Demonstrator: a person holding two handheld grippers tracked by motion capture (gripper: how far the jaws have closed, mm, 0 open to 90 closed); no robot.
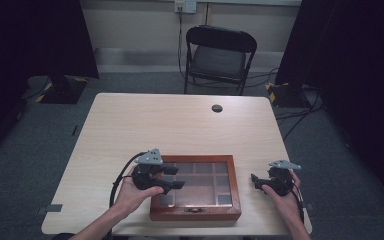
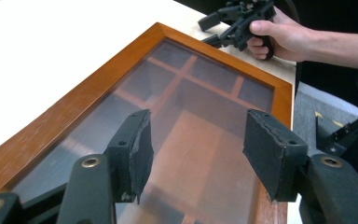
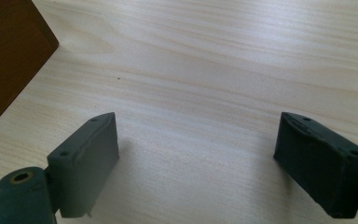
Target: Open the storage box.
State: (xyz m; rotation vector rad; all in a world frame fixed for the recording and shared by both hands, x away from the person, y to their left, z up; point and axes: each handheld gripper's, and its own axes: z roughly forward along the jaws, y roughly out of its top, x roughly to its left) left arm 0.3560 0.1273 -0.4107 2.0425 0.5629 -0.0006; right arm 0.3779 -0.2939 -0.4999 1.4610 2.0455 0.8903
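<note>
A reddish-brown wooden box (image 1: 195,216) with a glass lid and several compartments lies shut near the table's front edge. My left gripper (image 1: 179,178) hovers over the lid's left part, jaws apart and empty. In the left gripper view its jaws (image 2: 196,154) frame the glass, with the wooden frame (image 2: 88,88) running to the left. My right gripper (image 1: 254,182) is held to the right of the box, apart from it, open. Its jaws (image 3: 196,154) stand wide over bare tabletop, with a corner of the box (image 3: 9,56) at the upper left. The right gripper (image 2: 209,30) also appears beyond the box's far corner.
The light wooden table (image 1: 180,125) has a round cable hole (image 1: 217,108) near its far edge. A black folding chair (image 1: 219,57) stands behind it. Dark curtains and stand bases flank both sides.
</note>
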